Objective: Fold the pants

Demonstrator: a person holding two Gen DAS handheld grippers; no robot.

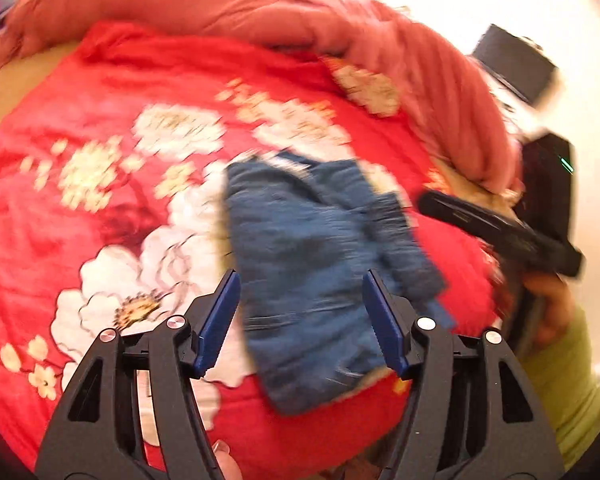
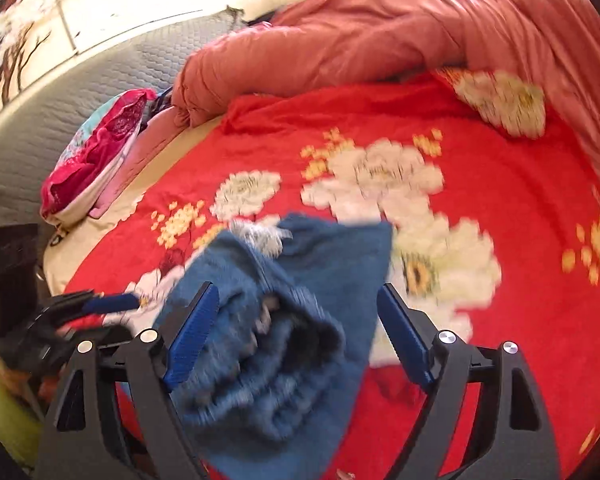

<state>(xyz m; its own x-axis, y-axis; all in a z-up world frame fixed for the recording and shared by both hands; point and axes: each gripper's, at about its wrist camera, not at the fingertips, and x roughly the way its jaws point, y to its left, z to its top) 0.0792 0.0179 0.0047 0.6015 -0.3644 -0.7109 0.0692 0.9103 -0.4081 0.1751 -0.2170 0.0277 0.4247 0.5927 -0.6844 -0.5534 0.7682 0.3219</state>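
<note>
Left wrist view: the left tongs (image 1: 300,320) stand open, blue pads well apart, with nothing pressed between them. The pants (image 1: 320,272), blue denim, lie in a compact bundle on the red floral bedspread (image 1: 80,240) of the bed, just ahead of and partly between the pad tips. The right tongs (image 1: 496,224) enter from the right edge of this view, near the bundle's right side, carried by a hand (image 1: 552,304) in a yellow-green sleeve (image 1: 568,392). A salmon quilt (image 1: 220,4) is heaped along the far side of the bed.

Right wrist view: the right tongs (image 2: 300,336) are likewise open, with denim lying between the pads but not clamped. The pants (image 2: 284,320) appear here as layered, rumpled folds with a frayed pale edge at the top. The left tongs (image 2: 108,304) show at the left margin, close to the cloth. A pink patterned pillow (image 2: 96,160) lies at the bed's far left.

Assessment: both tongs appear released over a partly folded bundle. Heavy motion blur prevents any reading of how square the layers sit.

Recommendation for the step in hand: take hold at the two outer corners of one edge, pads fully across all layers, lift evenly, carry the edge over and lay it flush before letting go. Uneven lift would probably skew the fold.
</note>
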